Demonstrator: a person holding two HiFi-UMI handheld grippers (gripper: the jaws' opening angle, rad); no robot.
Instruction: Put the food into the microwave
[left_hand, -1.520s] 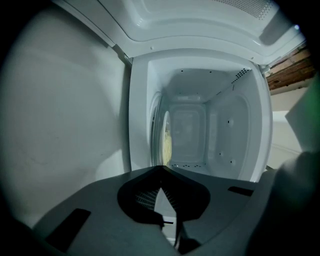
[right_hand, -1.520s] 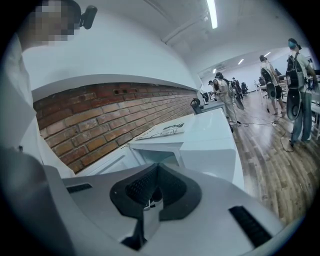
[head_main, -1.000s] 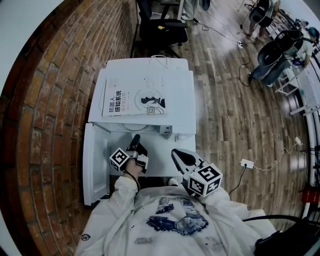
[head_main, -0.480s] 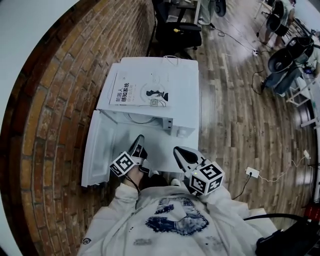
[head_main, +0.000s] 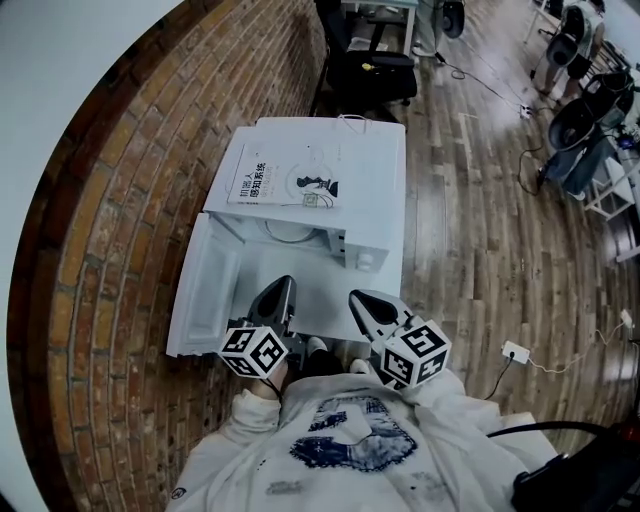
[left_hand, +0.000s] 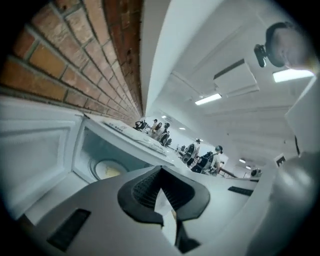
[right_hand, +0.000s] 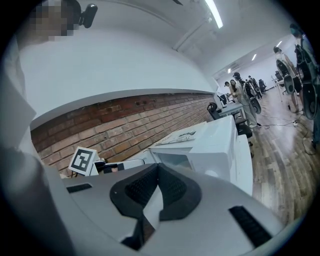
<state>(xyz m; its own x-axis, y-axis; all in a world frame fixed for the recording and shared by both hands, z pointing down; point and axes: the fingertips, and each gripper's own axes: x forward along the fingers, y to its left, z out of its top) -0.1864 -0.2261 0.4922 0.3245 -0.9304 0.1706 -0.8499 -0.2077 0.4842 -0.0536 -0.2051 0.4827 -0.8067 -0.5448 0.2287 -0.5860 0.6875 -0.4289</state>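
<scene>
My left tongs (head_main: 280, 292) and right tongs (head_main: 362, 302) are both shut and empty, the food (left_hand: 111, 171) lies already inside the microwave (head_main: 345, 190) straight ahead of them, and its open door (head_main: 205, 295) stands just left of my left tongs, which are the nearer.
</scene>
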